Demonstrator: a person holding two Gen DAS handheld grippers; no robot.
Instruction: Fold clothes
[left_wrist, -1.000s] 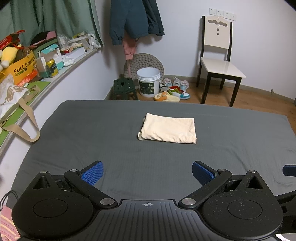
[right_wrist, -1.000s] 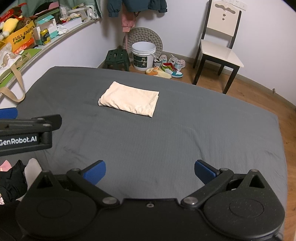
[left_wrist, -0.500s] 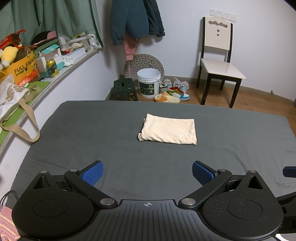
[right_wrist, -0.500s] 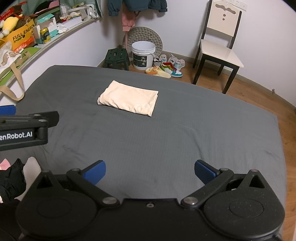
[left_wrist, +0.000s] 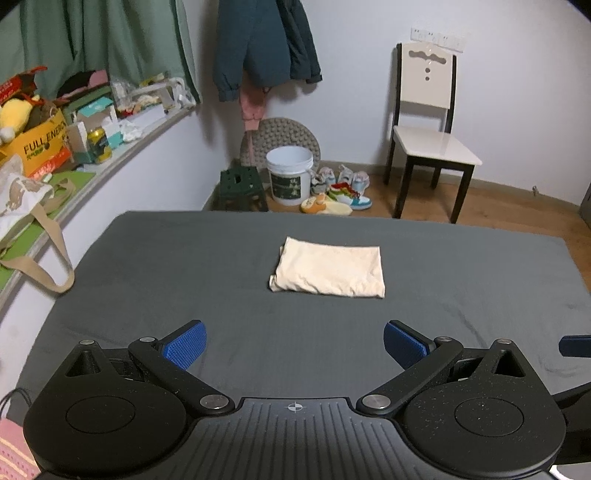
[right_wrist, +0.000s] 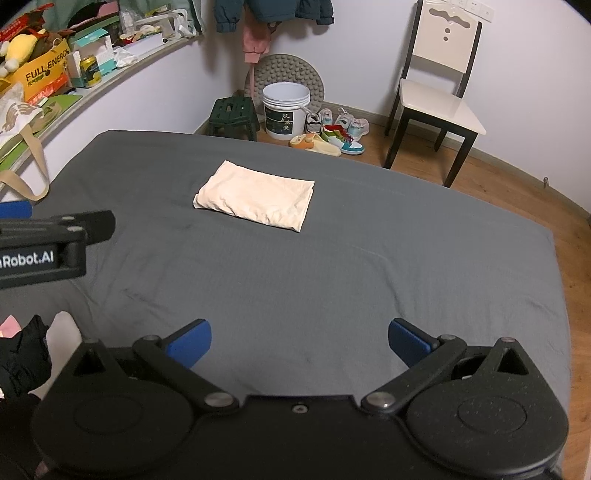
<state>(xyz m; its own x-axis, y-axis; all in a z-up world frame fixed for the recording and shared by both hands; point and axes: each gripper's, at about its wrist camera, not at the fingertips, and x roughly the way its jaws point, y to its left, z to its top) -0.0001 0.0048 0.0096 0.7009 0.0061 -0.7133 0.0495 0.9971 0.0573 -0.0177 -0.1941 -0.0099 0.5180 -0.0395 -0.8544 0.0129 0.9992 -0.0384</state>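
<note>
Both tongs (left_wrist: 293, 345) (right_wrist: 299, 341) spread, empty; folded cream garment (left_wrist: 328, 272) apart; dark clothes (right_wrist: 22, 354) cut off.

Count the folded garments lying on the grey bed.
1. A cream folded garment lies alone near the middle of the grey bed, ahead of both open grippers. Dark and pink cloth at the right view's lower-left edge is off the bed, unfolded.

A grey bed (left_wrist: 147, 280) is seen in the middle of the room. The walls (left_wrist: 362, 92) are painted pale. The floor (left_wrist: 517, 206) is made of wood. A chair (left_wrist: 428, 133) is placed by the far wall. A white bucket (left_wrist: 290, 177), a small green stool (left_wrist: 242, 188) and shoes (left_wrist: 343, 192) are set on the floor. Green curtains (left_wrist: 107, 40) are hung above a crowded shelf (left_wrist: 92, 144). Coats (left_wrist: 262, 44) are hung on the wall.
</note>
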